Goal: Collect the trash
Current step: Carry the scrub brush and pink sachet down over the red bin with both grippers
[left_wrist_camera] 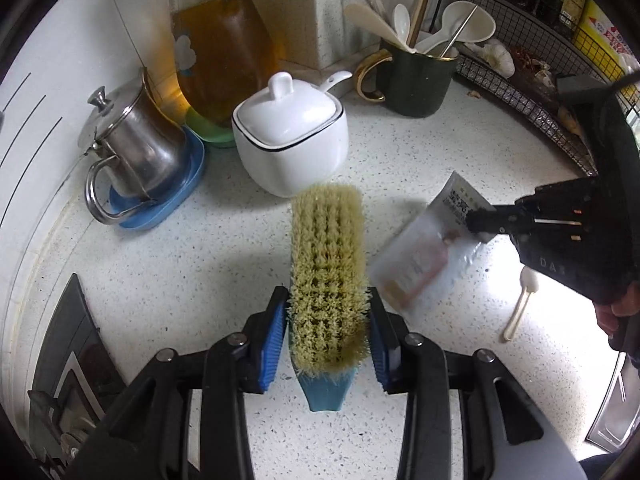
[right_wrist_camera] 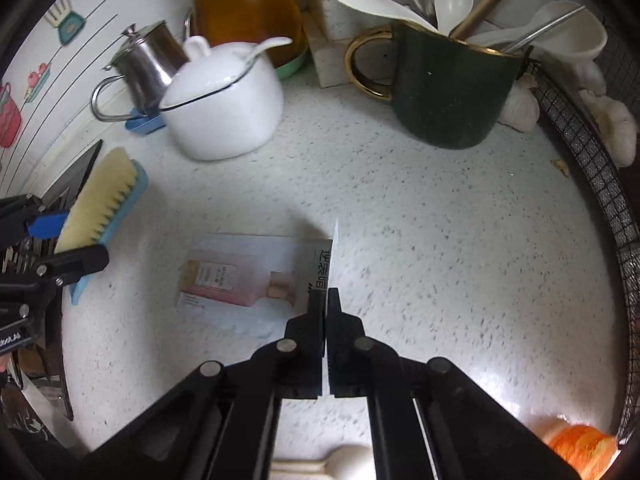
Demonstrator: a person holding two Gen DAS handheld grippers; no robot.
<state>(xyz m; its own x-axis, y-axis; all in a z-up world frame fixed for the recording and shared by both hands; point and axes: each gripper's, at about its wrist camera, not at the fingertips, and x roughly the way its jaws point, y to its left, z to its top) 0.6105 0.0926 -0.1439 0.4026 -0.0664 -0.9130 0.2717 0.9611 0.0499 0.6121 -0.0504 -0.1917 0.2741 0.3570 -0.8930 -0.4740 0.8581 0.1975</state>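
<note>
Blue-backed scrub brush (left_wrist_camera: 327,276) sits clamped between the left gripper (left_wrist_camera: 328,320) jaws, blue pads pressing its sides, bristles facing up toward the camera, blue handle end pointing back at the wrist. Brush is lifted off the speckled white tabletop (left_wrist_camera: 224,248), held roughly level. To its right, the trash: a clear plastic wrapper (left_wrist_camera: 424,252) with a pink bottle print and Chinese text. Right gripper (left_wrist_camera: 478,222) jaws are closed on the wrapper's edge near the text strip; in the right wrist view the sheet edge stands upright in the slit between the right gripper (right_wrist_camera: 326,300) jaws while the rest of the wrapper (right_wrist_camera: 244,280) hangs left, low over the tabletop, contact unclear. Right gripper comes in from the right side, angled left.

Back row, left to right: steel pot (left_wrist_camera: 136,152) on a blue tray, oil jug (left_wrist_camera: 224,52), white lidded jar (left_wrist_camera: 290,136), dark green mug (left_wrist_camera: 416,80) with gold handle holding spoons, wire rack (left_wrist_camera: 528,80) with garlic. Cream-coloured utensil (left_wrist_camera: 520,304) lies on the tabletop right of the wrapper.
</note>
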